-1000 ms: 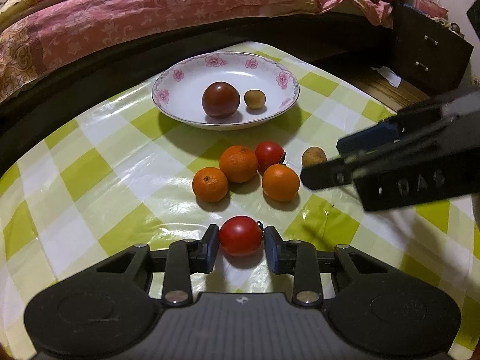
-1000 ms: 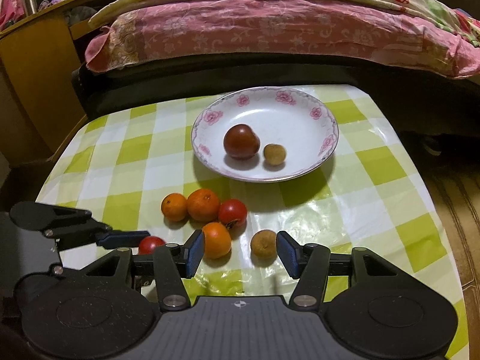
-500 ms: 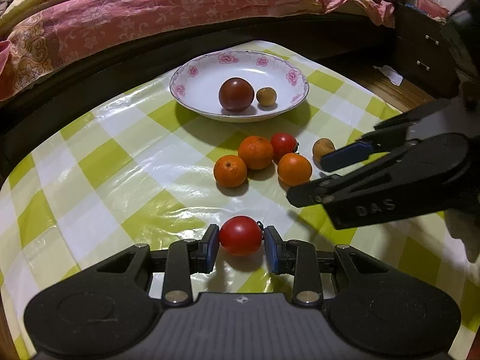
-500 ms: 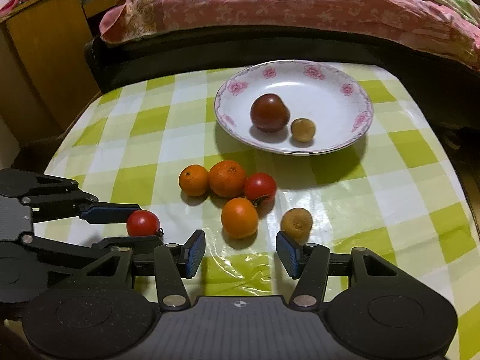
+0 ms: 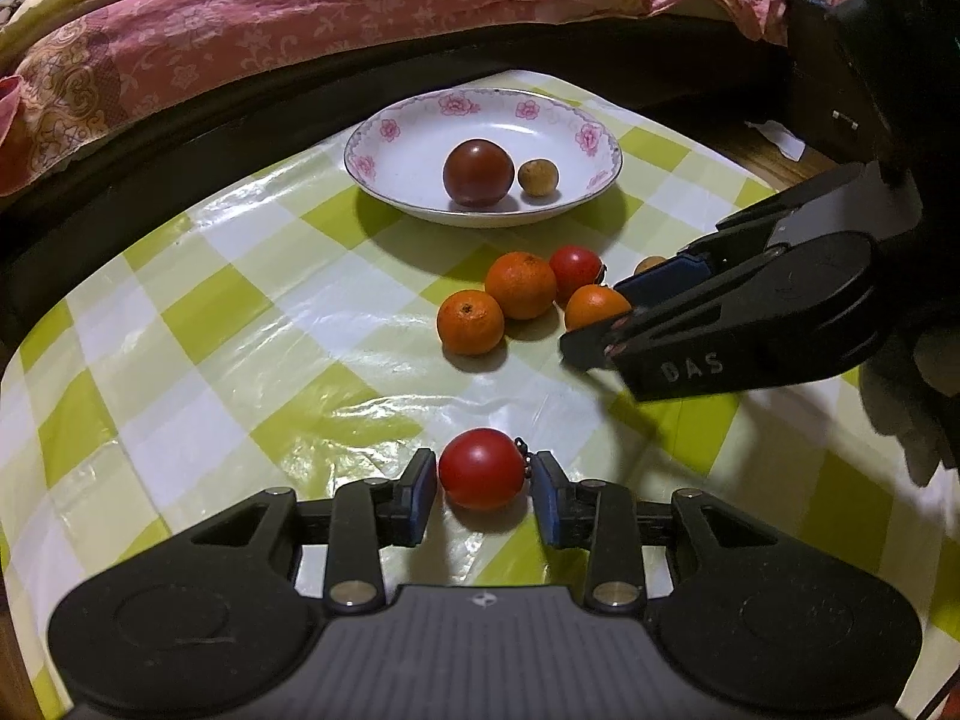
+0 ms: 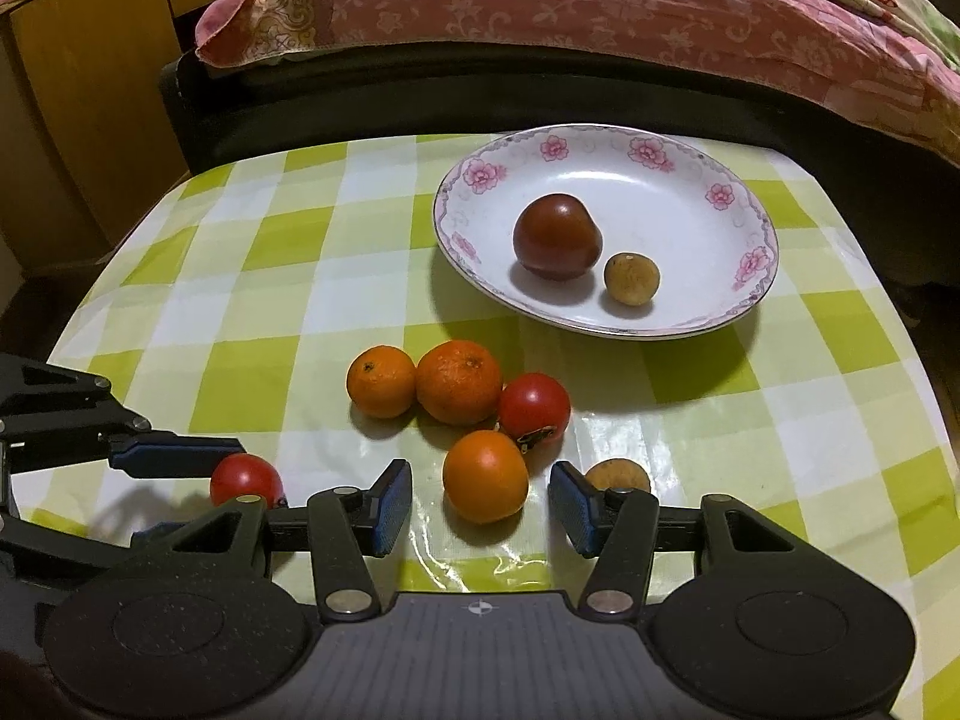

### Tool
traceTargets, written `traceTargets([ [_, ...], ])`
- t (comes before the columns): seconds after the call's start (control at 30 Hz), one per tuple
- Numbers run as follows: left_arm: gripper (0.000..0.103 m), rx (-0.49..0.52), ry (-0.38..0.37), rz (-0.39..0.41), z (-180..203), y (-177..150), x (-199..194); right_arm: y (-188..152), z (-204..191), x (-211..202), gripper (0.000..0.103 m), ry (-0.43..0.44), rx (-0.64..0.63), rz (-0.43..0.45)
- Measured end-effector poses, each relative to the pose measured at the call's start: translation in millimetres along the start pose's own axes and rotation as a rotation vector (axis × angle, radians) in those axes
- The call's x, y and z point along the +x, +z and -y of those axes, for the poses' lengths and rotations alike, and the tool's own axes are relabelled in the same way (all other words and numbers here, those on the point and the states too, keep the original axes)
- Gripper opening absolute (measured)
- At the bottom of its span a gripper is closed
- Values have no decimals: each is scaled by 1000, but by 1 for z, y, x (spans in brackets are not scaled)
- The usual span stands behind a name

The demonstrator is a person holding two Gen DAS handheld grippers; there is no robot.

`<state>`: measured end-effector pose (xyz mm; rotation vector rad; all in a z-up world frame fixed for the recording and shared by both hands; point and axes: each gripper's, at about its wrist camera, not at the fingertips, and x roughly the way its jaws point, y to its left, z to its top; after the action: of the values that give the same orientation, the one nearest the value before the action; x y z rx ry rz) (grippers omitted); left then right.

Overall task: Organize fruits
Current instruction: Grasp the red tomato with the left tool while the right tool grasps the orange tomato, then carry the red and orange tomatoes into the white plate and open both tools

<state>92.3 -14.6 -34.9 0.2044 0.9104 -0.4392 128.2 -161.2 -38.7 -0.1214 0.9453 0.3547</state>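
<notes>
We are pinching a red tomato [image 5: 481, 468] in our left tool [image 5: 483, 495], just above the checked surface [image 5: 240, 360]. Our right tool [image 6: 480, 501] is hanging spread around an orange [image 6: 485, 476]. Farther ahead of both tools, the flowered plate [image 6: 690, 180] is holding a dark tomato [image 6: 557, 236].

A home bedroom: a bed [image 6: 540, 72] with a pink floral quilt [image 5: 336, 18] stands behind a small surface [image 6: 270, 276] under a green-checked plastic cloth; wooden furniture [image 6: 90, 96] and a dark drawer unit [image 5: 840, 90] flank it.
</notes>
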Motion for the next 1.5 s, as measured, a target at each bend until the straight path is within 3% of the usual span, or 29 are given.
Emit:
traceTargets([
  [0.07, 42, 0, -1, -4, 0, -1, 1, 1, -1, 0, 35, -18, -11, -3],
  [0.2, 42, -3, -1, -2, 0, -1, 3, 1, 2, -1, 27, -1, -6, -13],
  [0.37, 38, 19, -9, 15, 4, 1, 0, -3, 2, -6, 27, 5, -15, -20],
  [0.77, 40, 64, -26, 1, 12, -4, 1, -20, -1, -22, 27, 44, -49, -90],
  [1.2, 45, 59, -29, 7, 13, -1, 3, -21, -2, -23, 30, 29, -57, -64],
  [1.5, 37, 62, -25, 3, 17, 4, -1, -26, -3, -25, 26, 21, -62, -86],
])
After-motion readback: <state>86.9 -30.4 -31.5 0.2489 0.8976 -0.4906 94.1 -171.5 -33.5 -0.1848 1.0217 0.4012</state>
